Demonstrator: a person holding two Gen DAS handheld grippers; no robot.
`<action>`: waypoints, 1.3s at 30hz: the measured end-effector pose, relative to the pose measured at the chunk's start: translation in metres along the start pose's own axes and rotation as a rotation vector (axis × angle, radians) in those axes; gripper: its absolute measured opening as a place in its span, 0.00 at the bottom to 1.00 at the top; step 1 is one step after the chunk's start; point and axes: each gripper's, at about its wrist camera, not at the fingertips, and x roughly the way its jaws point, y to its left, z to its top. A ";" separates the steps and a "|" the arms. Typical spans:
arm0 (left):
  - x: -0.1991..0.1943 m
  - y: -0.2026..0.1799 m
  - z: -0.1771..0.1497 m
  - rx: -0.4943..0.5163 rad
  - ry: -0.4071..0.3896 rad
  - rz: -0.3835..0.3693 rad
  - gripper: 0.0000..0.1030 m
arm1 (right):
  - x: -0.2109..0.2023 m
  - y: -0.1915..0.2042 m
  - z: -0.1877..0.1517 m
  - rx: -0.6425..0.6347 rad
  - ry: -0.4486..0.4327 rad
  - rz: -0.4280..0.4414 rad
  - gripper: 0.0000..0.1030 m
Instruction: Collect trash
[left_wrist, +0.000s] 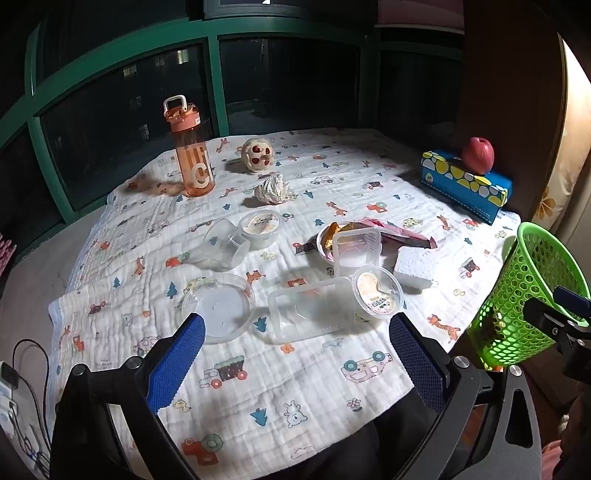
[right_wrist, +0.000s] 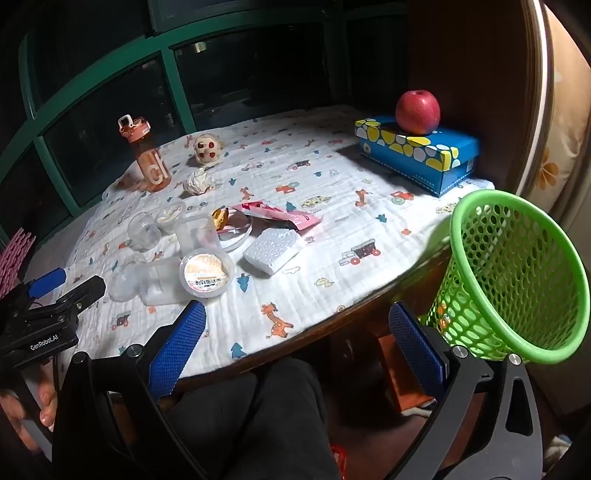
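**Trash on the worktop: light, thin, easy to crush**

Trash lies scattered across the middle of the cloth-covered worktop (left_wrist: 295, 387), none of it collected yet by the look of things. Nearest the left claw (left_wrist: 295, 332) sit a round clear plastic lid (left_wrist: 218, 308), a clear rectangular tray (left_wrist: 310, 310) and a sealed round cup (left_wrist: 376, 293) leaning against that tray. Farther off are a tipped clear cup (left_wrist: 221, 243), a second sealed tub (left_wrist: 260, 227), a foam block (left_wrist: 415, 271), a pink wrapper (left_wrist: 399, 232) and a crumpled tissue (left_wrist: 273, 190).

Both claws stand wide open and hold nothing; the right claw (right_wrist: 297, 330) hovers over the near edge, just left of the green mesh basket (right_wrist: 517, 280).

All of this probably weighs little. The clear plastics look slick and thin-walled, so a rim or side wall is the likely hold, pinched gently. The flat lid offers only its edge. Foam and tissue should give under the pads and grip easily.
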 end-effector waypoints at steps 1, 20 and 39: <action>0.000 0.000 0.000 -0.004 0.006 -0.006 0.94 | 0.000 0.000 0.000 0.000 0.003 -0.001 0.95; -0.001 -0.002 0.001 -0.010 0.006 -0.010 0.94 | 0.000 -0.005 -0.002 0.003 0.003 -0.002 0.95; -0.001 -0.003 0.001 -0.015 0.008 -0.017 0.94 | 0.001 -0.006 0.000 0.005 0.007 -0.002 0.95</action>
